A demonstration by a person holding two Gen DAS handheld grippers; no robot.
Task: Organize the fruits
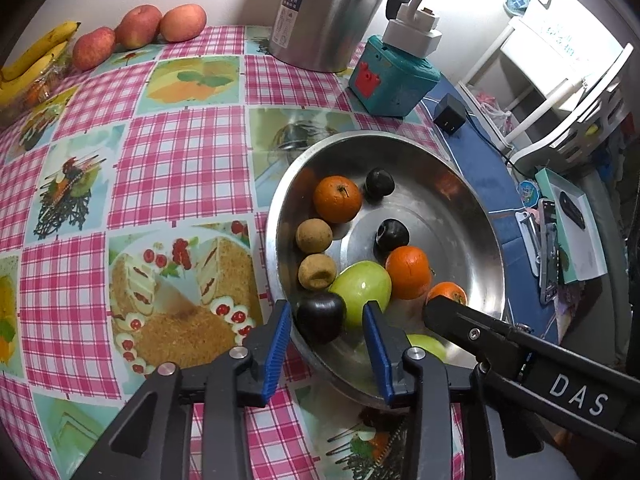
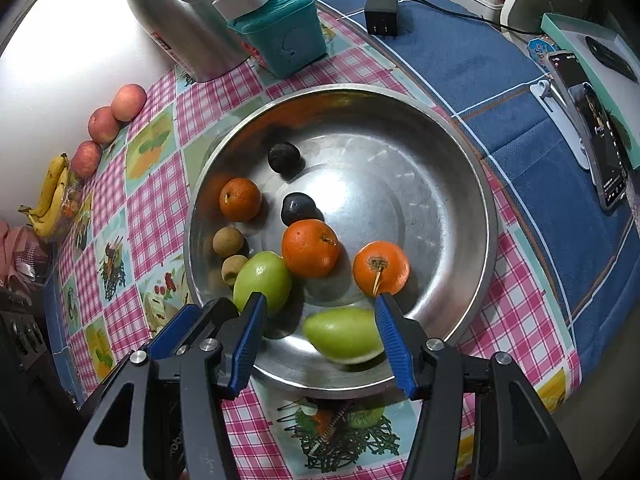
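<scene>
Fruits sit mostly in the metal bowl (image 2: 460, 152), which rests near the front edge of our surface (image 1: 176, 152). Going left to right in the left wrist view: bananas (image 1: 32, 60) and three apples (image 1: 138, 26) line the wall, well apart from the bowl. Inside the bowl lie two brown fruits (image 1: 314, 235), a dark plum (image 1: 320, 316) by the near rim, a green fruit (image 1: 362, 286), and oranges (image 1: 337, 199).

Our left hand-held gripper (image 1: 327, 340) has its jaws apart around the dark plum, not pressing it as far as we can see. Our right hand-held gripper (image 2: 320, 320) stands apart over a second green fruit (image 2: 344, 334), its right pad just beside the fruit; whether it touches, we cannot tell.

Our worry: round fruit may roll on the slick, sloped metal and knock its neighbours. The two grippers work close together and could collide. A push on the near rim might tip the bowl.

A checked pink cloth with food pictures covers the surface; a blue cloth (image 2: 500, 80) lies to the right, with a steel flask (image 1: 332, 12), a teal box (image 1: 392, 76), a charger (image 2: 382, 14) and a phone (image 2: 592, 128).
</scene>
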